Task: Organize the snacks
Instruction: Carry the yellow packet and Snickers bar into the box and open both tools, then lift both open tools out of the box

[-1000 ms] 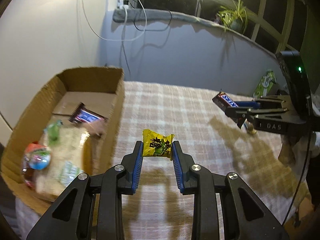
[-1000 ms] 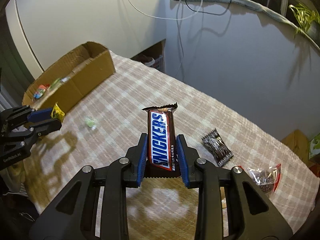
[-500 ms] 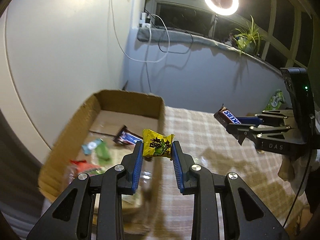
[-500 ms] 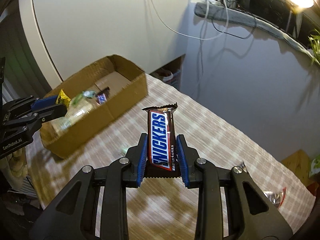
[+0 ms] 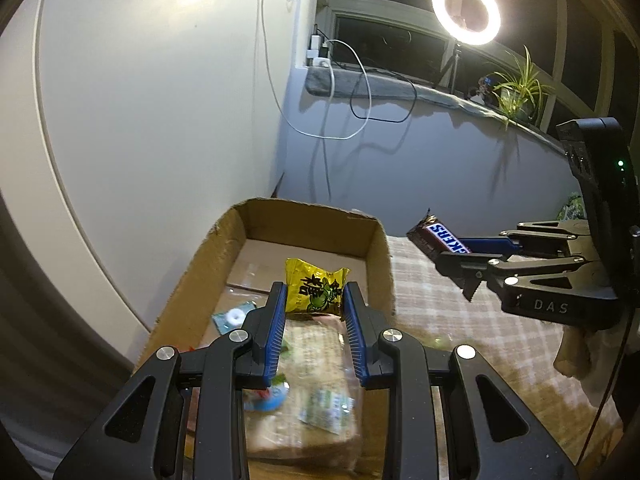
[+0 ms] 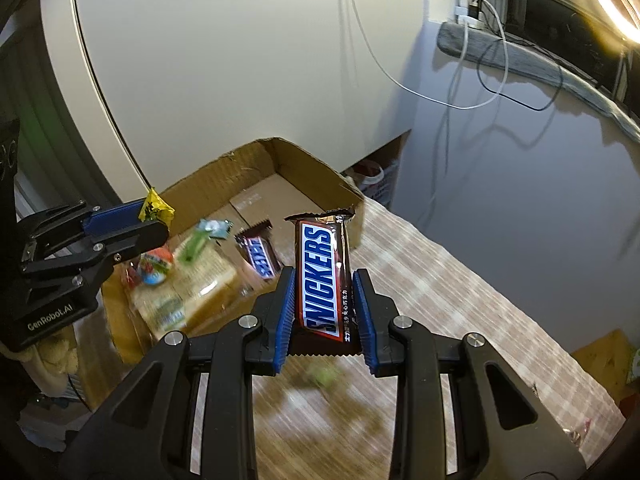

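My left gripper (image 5: 315,300) is shut on a small yellow candy packet (image 5: 315,290) and hangs over the open cardboard box (image 5: 384,256). The same left gripper (image 6: 154,220) shows at the left of the right wrist view, the yellow packet (image 6: 155,209) at its tip above the box (image 6: 304,166). My right gripper (image 6: 324,300) is shut on a brown Snickers bar (image 6: 323,276) held upright, just right of the box over the checked cloth. From the left wrist view the right gripper (image 5: 452,250) holds that bar (image 5: 440,238) beside the box's right wall.
Inside the box lie a clear bag of biscuits (image 6: 192,284), a second Snickers bar (image 6: 258,258), a round red-and-blue sweet (image 6: 157,266) and a small green packet (image 6: 208,232). A checked tablecloth (image 6: 460,300) covers the table; a small green sweet (image 6: 326,378) lies blurred on it.
Both grippers have travelled left toward the box, each keeping its snack. The left one now sits above the box's inside; the right one has come up near the box's right wall.
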